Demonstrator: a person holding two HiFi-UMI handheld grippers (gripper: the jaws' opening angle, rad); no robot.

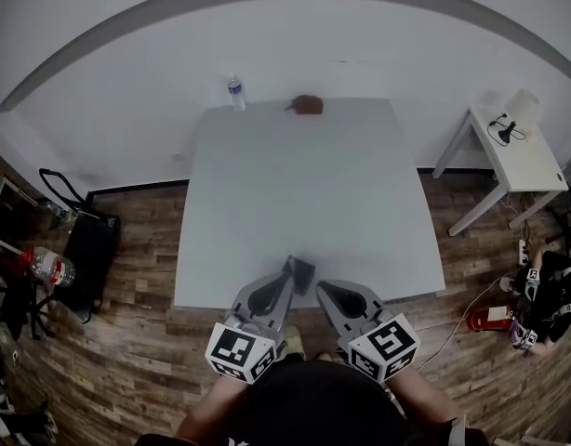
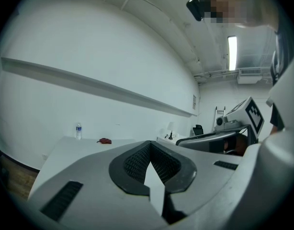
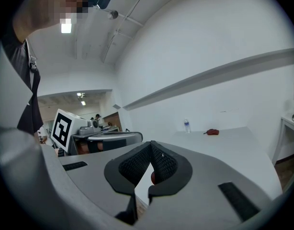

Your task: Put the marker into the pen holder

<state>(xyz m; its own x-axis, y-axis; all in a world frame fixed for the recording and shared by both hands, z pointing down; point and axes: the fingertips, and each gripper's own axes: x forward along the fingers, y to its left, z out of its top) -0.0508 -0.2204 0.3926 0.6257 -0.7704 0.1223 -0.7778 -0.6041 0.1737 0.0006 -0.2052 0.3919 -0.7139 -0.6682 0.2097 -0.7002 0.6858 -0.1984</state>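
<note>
Marker: cannot be located in any view. Dark pen holder (image 1: 303,271) is being kept at the table's (image 1: 295,184) near edge, beside the left gripper (image 1: 288,272). Left gripper and right gripper (image 1: 322,289) are being held closed, pads together.

Head view steeply down on table (image 1: 295,203); both gripper views low, toward far bottle (image 2: 78,131).

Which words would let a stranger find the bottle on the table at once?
Take the big white table mid-room and go to its far edge by the wall. Near the far left corner stands the bottle, upright and clear; its one neighbour, a low reddish-brown thing to its right, lies flat.
</note>
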